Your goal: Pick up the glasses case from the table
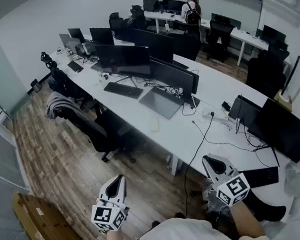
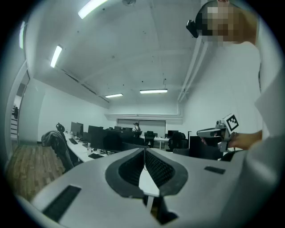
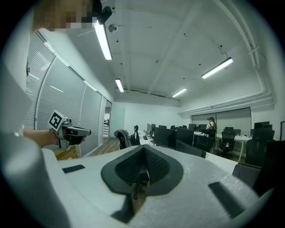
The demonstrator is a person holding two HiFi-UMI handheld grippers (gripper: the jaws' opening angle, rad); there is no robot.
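Observation:
Both grippers are held level in front of my body, over the floor and short of the long white table [image 1: 212, 89]. My left gripper [image 1: 116, 182] is shut, its jaws meeting with nothing between them [image 2: 144, 153]. My right gripper [image 1: 210, 161] is also shut and empty [image 3: 143, 149]. Each shows in the other's view: the right gripper [image 2: 209, 132] and the left gripper [image 3: 78, 131]. A small pale oblong thing [image 1: 154, 124] lies on the table near its front edge; I cannot tell whether it is the glasses case.
Monitors [image 1: 173, 76], keyboards [image 1: 123, 90] and a black cable [image 1: 199, 143] crowd the table. Office chairs [image 1: 93, 127] stand along its near side on the wood floor. A cardboard box [image 1: 49, 231] lies at lower left. A person [image 1: 191, 12] stands at the far desks.

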